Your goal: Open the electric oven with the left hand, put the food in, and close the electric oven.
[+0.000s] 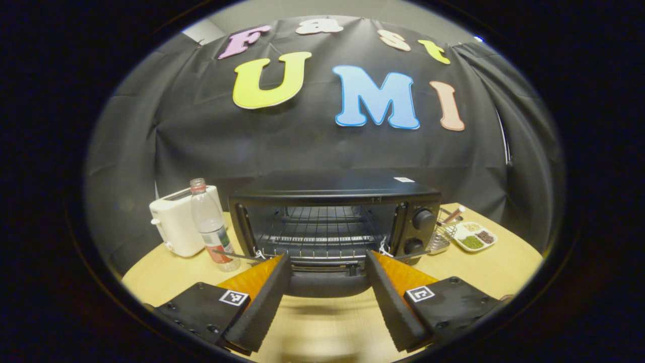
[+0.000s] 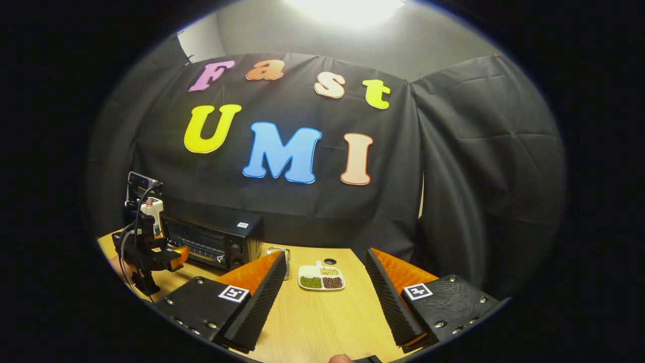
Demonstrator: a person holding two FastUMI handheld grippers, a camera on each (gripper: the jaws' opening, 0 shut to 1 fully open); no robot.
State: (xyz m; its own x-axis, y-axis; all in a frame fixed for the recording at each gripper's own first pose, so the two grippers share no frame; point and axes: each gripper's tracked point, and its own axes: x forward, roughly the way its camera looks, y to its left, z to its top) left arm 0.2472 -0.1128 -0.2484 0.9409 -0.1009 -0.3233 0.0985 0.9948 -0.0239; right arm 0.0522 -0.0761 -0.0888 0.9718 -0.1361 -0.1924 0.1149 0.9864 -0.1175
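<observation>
Left gripper view, left to right on a light wooden table [image 1: 322, 327]: white toaster [image 1: 176, 224] near the far left edge; clear plastic water bottle [image 1: 210, 227] with red label just beside it, upright; black electric oven [image 1: 332, 217] at centre against the booth wall, door [image 1: 327, 282] dropped open toward the camera, wire rack [image 1: 317, 224] visible inside, bare; two control knobs [image 1: 422, 219] on the right panel; small wire basket [image 1: 443, 234] just right of the oven; white divided dish [image 1: 474, 236] of food, with green, dark and pale portions, near the far right edge. Left gripper [image 1: 327, 262] at the lowered door's front edge, jaws spread wide, holding nothing, fingertips flanking the door, contact not discernible. Right gripper view, left to right: left gripper [image 2: 174, 254] with its cable, held in front of the oven [image 2: 214, 242] at the left end of the table [image 2: 322, 317]; glass-like container [image 2: 282, 259] beside the oven, partly hidden by a finger; divided dish [image 2: 321, 277] on the tabletop, well apart from the oven. Right gripper [image 2: 322, 267] hovering above the near table edge, jaws wide apart, empty, dish lying beyond and between the fingers.
</observation>
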